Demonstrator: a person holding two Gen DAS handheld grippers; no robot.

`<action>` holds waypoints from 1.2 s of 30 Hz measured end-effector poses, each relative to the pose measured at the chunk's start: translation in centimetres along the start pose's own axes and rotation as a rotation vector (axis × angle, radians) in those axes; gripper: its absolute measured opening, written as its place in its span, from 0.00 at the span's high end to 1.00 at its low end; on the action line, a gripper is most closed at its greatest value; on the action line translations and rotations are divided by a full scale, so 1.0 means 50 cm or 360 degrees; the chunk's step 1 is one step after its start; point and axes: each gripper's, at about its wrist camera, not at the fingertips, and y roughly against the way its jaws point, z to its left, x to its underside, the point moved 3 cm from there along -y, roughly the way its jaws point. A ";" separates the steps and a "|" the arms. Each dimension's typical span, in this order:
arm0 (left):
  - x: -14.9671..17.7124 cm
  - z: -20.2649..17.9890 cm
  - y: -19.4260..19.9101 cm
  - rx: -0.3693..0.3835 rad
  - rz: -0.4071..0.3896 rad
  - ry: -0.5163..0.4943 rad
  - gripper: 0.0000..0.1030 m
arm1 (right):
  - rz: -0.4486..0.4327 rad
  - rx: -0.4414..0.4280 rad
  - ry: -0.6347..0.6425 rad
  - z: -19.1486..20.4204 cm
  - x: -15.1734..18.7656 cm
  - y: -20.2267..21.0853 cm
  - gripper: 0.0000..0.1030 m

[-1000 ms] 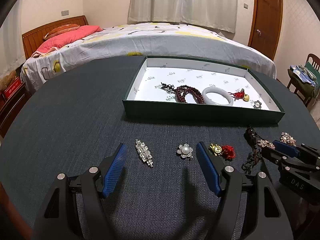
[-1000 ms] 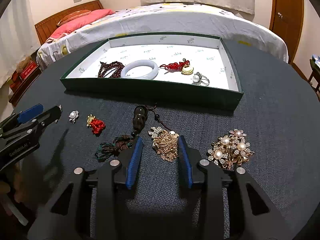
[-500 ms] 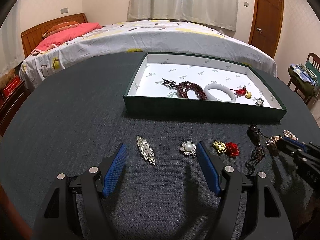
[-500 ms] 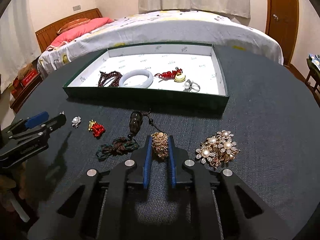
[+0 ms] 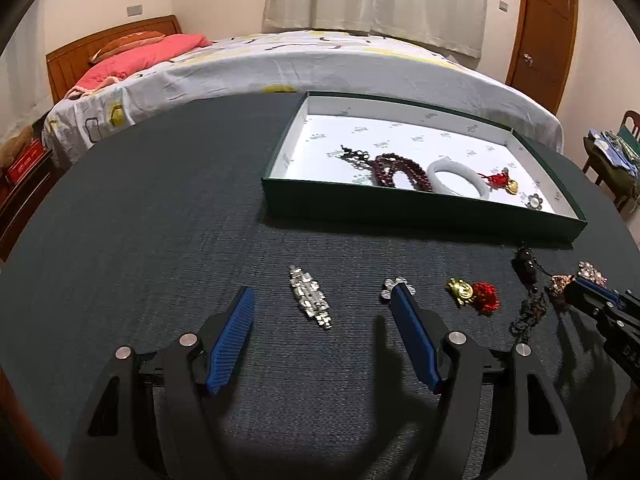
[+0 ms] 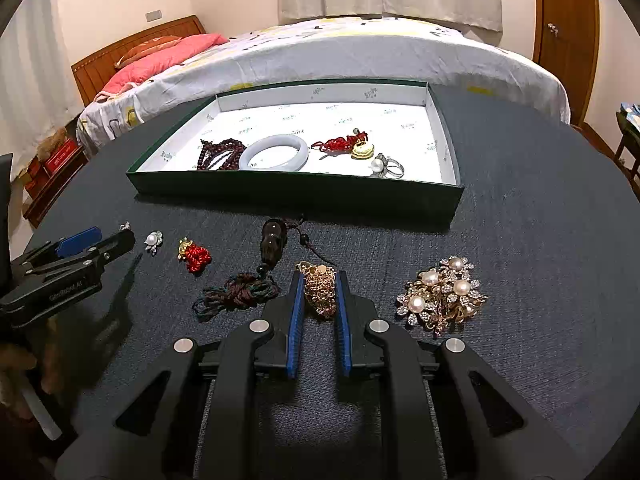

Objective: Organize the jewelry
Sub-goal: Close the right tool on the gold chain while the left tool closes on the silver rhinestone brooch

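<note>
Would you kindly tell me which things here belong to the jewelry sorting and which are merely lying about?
Job:
green box
gold brooch in right hand-held gripper
pearl cluster brooch
silver clip
red tassel charm
left hand-held gripper

Lying about:
bed
door

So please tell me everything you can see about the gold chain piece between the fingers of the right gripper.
The gold chain piece is a small bunched heap of fine, metallic-looking gold links with a small round disc at its far end. It lies on the dark table, in front of the green tray. The right gripper has its blue pads on both sides of it, pressing or nearly so. The pearl brooch lies apart to its right, the dark cord to its left.
</note>
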 end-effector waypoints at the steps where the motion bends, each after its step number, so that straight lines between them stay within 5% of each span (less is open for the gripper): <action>1: 0.000 0.005 0.000 -0.0004 0.0001 0.0014 0.34 | 0.0001 -0.0002 0.0000 0.000 0.001 -0.001 0.85; 6: 0.000 0.021 -0.009 -0.0030 0.0020 0.0045 0.35 | 0.0016 -0.0015 -0.0013 -0.001 0.004 -0.007 0.85; 14: -0.002 0.031 -0.019 -0.0014 0.0062 0.0027 0.64 | 0.0027 -0.0029 -0.0027 -0.001 0.006 -0.010 0.85; 36: 0.001 0.042 -0.013 0.0042 0.0063 0.0008 0.79 | 0.0027 -0.0029 -0.0029 -0.001 0.006 -0.010 0.85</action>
